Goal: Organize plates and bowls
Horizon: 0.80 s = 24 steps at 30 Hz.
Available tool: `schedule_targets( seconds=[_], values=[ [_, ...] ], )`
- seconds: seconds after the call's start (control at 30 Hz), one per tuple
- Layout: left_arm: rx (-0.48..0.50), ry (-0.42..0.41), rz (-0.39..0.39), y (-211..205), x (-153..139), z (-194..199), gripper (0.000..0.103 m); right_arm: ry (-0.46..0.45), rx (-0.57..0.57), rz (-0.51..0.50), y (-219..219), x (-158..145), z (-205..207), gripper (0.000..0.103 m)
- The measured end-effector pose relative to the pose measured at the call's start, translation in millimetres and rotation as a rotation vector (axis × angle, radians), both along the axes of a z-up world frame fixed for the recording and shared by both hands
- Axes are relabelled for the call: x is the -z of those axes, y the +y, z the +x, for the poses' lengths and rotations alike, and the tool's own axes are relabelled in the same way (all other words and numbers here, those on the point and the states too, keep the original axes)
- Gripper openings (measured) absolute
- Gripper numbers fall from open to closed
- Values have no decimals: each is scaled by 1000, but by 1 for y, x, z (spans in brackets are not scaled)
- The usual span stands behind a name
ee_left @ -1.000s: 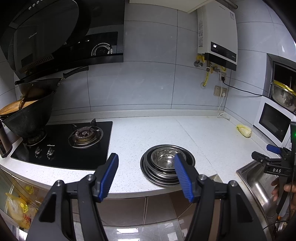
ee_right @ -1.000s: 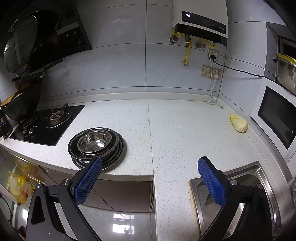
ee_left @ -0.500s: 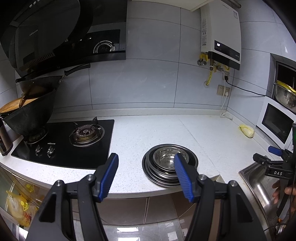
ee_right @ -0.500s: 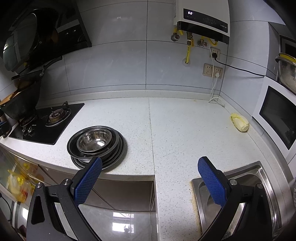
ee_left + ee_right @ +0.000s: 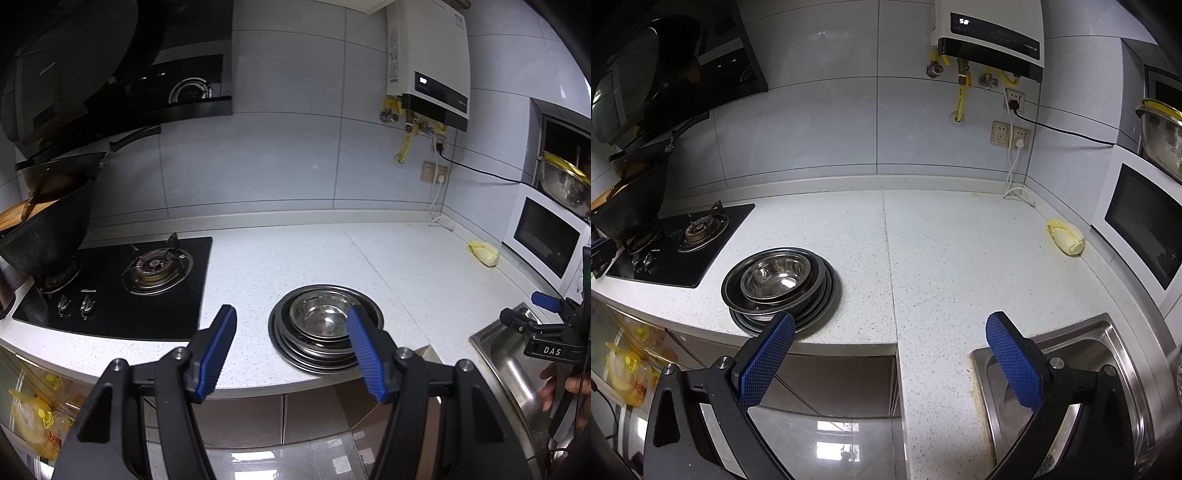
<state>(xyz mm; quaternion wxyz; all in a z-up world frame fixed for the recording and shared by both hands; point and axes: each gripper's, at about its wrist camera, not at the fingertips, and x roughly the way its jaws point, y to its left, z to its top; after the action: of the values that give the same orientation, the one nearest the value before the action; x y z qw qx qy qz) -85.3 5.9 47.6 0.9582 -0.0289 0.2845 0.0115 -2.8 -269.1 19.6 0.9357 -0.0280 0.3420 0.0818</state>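
Left gripper (image 5: 291,343) jaws apart, empty. Right gripper (image 5: 890,360) jaws wide apart, empty, before the sink (image 5: 1123,354). One stack (image 5: 780,288) near the counter (image 5: 960,266) front edge: one bowl (image 5: 775,277) nested on several plates, count unclear. Two burners on the hob (image 5: 110,291). One yellowish lump (image 5: 1065,236) by the microwave (image 5: 1145,225).

I'm standing in a home kitchen. At the left of my left view sits a black gas hob (image 5: 122,284) with a dark wok (image 5: 48,225) on it, under a black range hood (image 5: 110,70). Grey wall tiles (image 5: 288,147) back a speckled white countertop (image 5: 295,258). A gas water heater (image 5: 428,62) hangs upper right, a white microwave (image 5: 1145,221) stands at right, and a steel sink (image 5: 1071,369) is at lower right.
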Motion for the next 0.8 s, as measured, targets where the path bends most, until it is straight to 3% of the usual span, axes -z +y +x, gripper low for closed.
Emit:
schedule_targets(
  seconds=[0.8],
  values=[
    [61,18,-15,-16,5,11,60,6,79,-11,-11,-2,-10,102]
  ],
)
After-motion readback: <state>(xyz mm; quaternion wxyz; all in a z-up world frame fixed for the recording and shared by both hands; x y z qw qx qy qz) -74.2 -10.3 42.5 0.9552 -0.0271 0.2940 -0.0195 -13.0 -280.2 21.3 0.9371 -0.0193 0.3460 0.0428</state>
